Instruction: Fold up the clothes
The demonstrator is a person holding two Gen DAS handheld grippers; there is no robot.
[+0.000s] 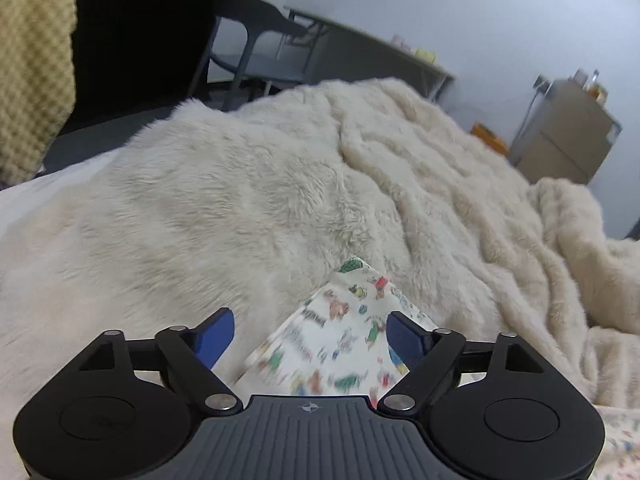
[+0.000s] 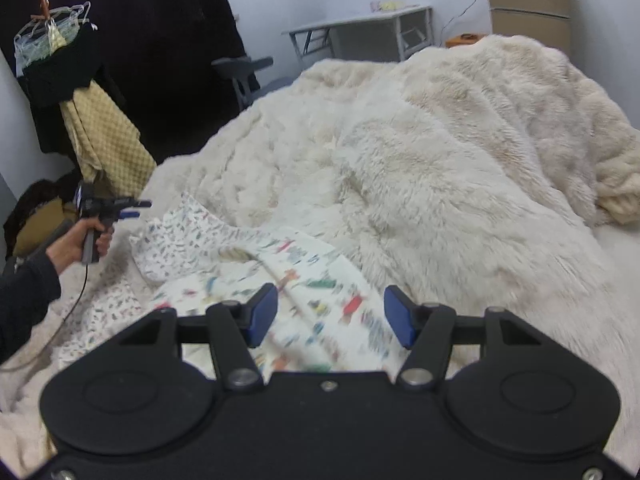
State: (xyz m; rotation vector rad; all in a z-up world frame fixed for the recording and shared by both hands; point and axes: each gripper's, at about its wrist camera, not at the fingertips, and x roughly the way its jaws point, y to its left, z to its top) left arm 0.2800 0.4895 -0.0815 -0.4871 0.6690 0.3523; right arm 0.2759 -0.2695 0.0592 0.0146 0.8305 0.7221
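No legible text; only blurred cartoon print on the garment (image 2: 304, 280).

My blue-padded right gripper (image 2: 330, 316) hangs over a white garment (image 2: 304, 280) with small multicoloured prints; ahead I note a cream fur blanket (image 2: 440, 160), far left a yellow checked cloth (image 2: 108, 136).

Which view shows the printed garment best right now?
The right wrist view: the printed garment lies spread on the fluffy blanket, most of it visible. The left wrist view catches only one blurred corner of it, between open jaws.
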